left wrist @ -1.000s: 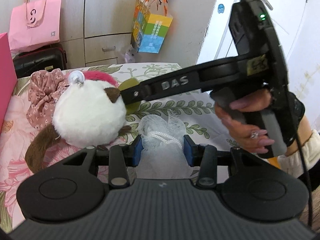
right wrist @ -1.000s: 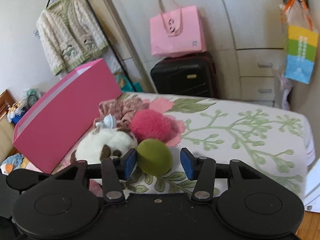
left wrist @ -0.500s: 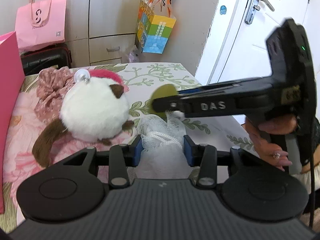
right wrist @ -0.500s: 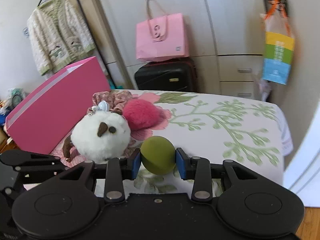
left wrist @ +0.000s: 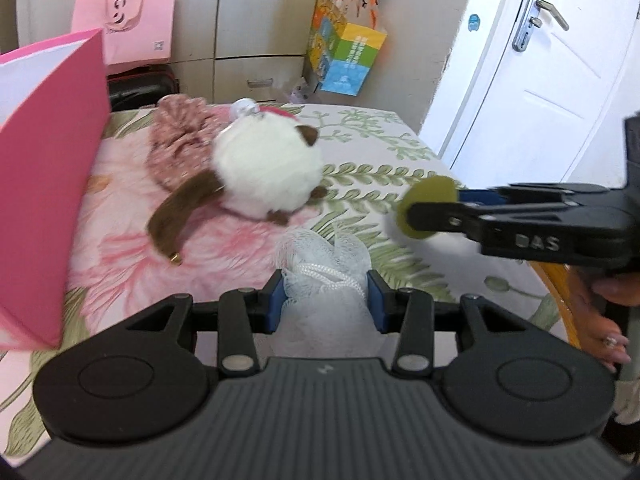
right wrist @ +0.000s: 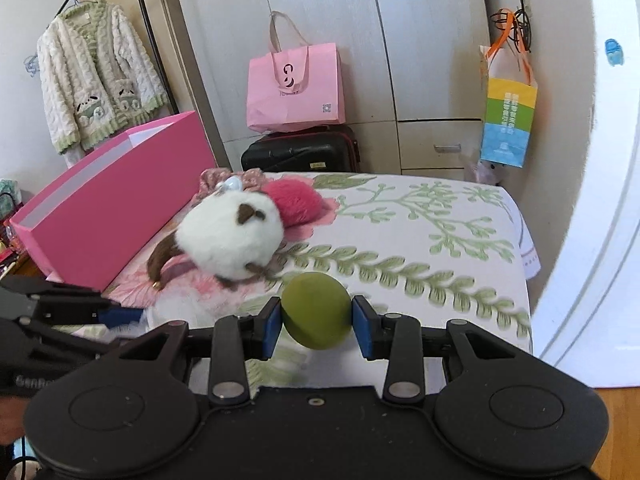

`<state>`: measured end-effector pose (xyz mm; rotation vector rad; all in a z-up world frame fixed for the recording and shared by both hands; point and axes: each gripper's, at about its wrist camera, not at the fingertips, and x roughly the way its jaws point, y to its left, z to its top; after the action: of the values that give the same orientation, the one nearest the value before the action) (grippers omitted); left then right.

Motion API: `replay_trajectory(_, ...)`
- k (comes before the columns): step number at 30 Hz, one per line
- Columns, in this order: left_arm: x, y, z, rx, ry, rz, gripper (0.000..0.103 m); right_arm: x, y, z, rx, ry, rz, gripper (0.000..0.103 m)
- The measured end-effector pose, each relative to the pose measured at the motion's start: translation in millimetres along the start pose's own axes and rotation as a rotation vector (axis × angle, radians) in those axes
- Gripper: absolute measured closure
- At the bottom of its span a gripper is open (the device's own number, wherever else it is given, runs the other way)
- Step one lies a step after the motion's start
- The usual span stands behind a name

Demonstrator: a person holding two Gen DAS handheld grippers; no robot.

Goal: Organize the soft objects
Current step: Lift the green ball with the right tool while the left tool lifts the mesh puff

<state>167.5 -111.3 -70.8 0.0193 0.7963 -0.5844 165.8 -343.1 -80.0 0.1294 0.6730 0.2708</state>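
Right gripper (right wrist: 316, 322): its blue pads press both sides of the olive-green ball (right wrist: 316, 311), which is held clear of the bedspread (right wrist: 420, 248). The jaws have just been closing, with the ball between them. Ahead and to the right of this gripper lies an open stretch of leaf-printed cover running to the bed's far and right edges; beyond the right edge stands a white door (right wrist: 600, 200) close by, leaving little room on that side.

Left gripper (left wrist: 326, 300): clamped on the white mesh bath pouf (left wrist: 324, 276), whose cord loop sits between the blue pads. Whether the pouf's underside touches the cover cannot be determined from this view.

Ahead and to the left of both grippers lies the white plush toy (right wrist: 232, 236) with brown tail, resting on the bedspread. Behind it, touching or nearly so, are a pink fluffy pompom (right wrist: 294, 200) and a floral pink scrunchie (left wrist: 180, 136).

Container: a pink box (right wrist: 116, 196), open-topped, stands along the left edge of the bed, just left of the plush toy. Its white inner wall is visible; its contents are not.

Room: past the foot of the bed, a black suitcase (right wrist: 304, 150) carries a pink tote bag (right wrist: 296, 88) against pale wardrobe doors (right wrist: 332, 20). A colourful paper bag (right wrist: 508, 124) hangs on the wall to the right. A knitted cardigan (right wrist: 96, 76) hangs on a rail at far left.
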Motion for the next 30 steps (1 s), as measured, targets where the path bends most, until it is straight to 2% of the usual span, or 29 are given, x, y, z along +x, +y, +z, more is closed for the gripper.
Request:
replay_trajectory(5,-18.7,17.6,-13.2,-0.032,0.02,-0.018,0.062,-20.9,24.9,-15.9,-0.014,0.009,-0.025,0.06)
replay_trajectory(9,-36.1,28.6,-25.5,-0.025,0.041,-0.015,0.062,-32.1,45.6,-28.1,-0.032,0.049,0.013,0.06)
replay_trajectory(17,-84.9,59.3,-50.8,-0.041,0.079,-0.01,0.062,-39.8,90.5,-41.1,-0.054,0.152,0.174,0.06)
replay_trajectory(24,-132.0,87.4,-56.2,-0.042,0.099,-0.003,0.062,-33.0,132.6,-32.5,-0.081,0.216,0.334,0.06)
replay_trajectory(30,-177.3,96.7,-42.3,0.028,0.035,0.024,0.064,-28.0,174.7,-6.9,-0.14,0.235,0.455,0.06)
